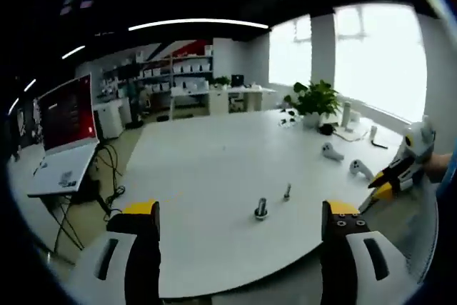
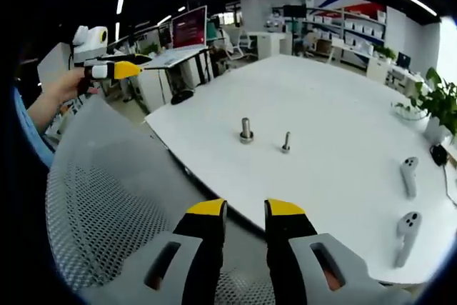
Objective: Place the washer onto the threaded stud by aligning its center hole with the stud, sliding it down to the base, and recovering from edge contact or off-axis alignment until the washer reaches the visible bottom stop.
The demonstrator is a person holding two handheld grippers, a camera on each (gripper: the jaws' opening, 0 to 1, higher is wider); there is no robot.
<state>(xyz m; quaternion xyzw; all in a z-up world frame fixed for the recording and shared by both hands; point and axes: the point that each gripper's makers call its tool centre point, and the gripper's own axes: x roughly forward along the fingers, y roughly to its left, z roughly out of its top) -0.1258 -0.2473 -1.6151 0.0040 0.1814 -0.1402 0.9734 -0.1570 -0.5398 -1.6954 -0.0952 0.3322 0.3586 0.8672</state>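
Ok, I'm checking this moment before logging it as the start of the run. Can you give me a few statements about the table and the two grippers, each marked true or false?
1. The left gripper has its fingers spread wide with nothing between them. True.
2. The right gripper is clamped on a washer. False: its fingers stand close together with a narrow gap, and nothing shows between them.
3. Two small metal parts, a stud with a wide base and a thinner bolt, stand apart on the white table. True.
4. A potted plant sits at the table's near edge, beside the fingers. False: it sits on the far side, by the window.
5. Two white controllers lie on the table. True.
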